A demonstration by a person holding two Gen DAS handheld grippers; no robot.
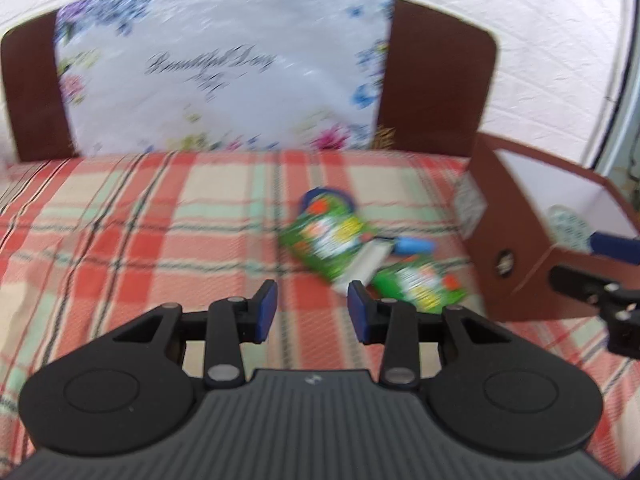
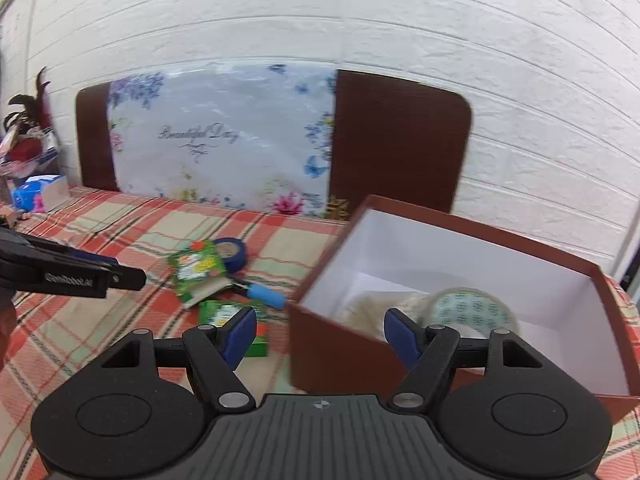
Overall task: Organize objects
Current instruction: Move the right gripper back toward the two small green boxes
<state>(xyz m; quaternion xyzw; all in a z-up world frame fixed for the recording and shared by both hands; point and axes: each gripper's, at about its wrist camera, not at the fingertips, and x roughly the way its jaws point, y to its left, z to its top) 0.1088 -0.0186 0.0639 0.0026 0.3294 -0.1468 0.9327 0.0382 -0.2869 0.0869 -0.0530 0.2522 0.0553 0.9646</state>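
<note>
Two green packets lie on the plaid cloth (image 1: 120,220), one (image 1: 332,240) overlapping a blue tape roll (image 1: 316,196) and one (image 1: 424,284) nearer. A blue-handled tool (image 1: 412,246) lies between them. My left gripper (image 1: 312,312) is open and empty, just short of the packets. My right gripper (image 2: 320,336) is open and empty, straddling the near left corner of a brown box (image 2: 332,344) with a white inside. In the box lie a clear tape roll (image 2: 468,312) and a cream cloth (image 2: 376,312). The packets (image 2: 198,268) also show in the right wrist view.
A brown headboard with a floral plastic cover (image 2: 224,140) stands at the back against a white brick wall. A tissue box (image 2: 38,194) and ornaments sit at the far left. The box (image 1: 516,252) stands right of the packets.
</note>
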